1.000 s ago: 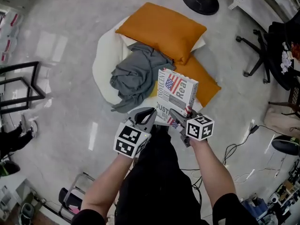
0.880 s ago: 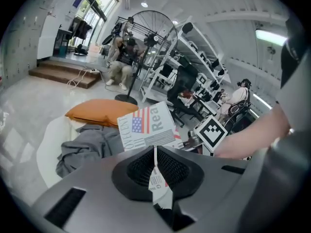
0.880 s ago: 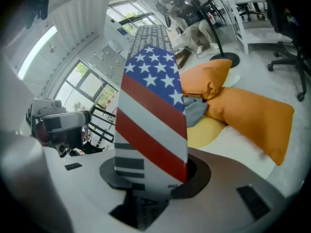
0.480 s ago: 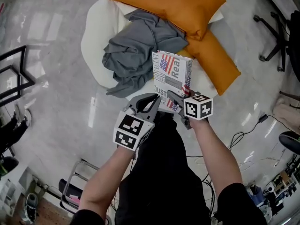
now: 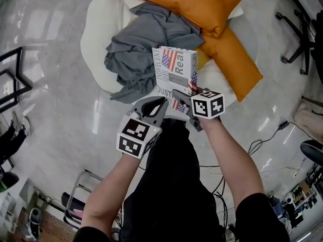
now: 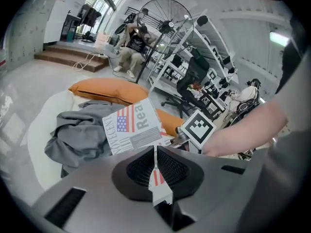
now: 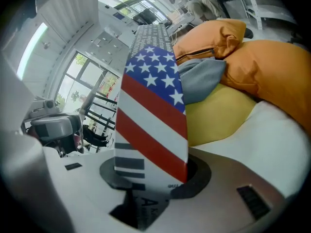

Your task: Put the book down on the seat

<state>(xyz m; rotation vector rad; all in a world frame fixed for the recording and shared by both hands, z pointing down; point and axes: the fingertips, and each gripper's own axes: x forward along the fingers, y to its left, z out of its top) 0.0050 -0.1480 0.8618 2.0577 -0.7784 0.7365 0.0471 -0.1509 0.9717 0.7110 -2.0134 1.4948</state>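
The book (image 5: 174,74), white with a stars-and-stripes cover, stands upright in the air over the near edge of the round white seat (image 5: 93,39). My right gripper (image 5: 180,98) is shut on its lower right part; the right gripper view shows the striped spine (image 7: 153,110) pinched between the jaws. My left gripper (image 5: 160,104) sits at the book's lower left corner, and its pads (image 6: 141,169) are shut on a thin striped edge of the book (image 6: 133,125). A crumpled grey garment (image 5: 146,39) lies on the seat behind the book.
Two orange cushions (image 5: 186,1) (image 5: 232,59) lie on the seat's far and right side. An office chair base (image 5: 298,24) stands at the right, a black frame (image 5: 12,84) at the left. Cables (image 5: 260,147) trail on the shiny floor near my right arm.
Both grippers have carried the book forward over the seat's near edge. The seat, garment and cushions now lie closer under the book.
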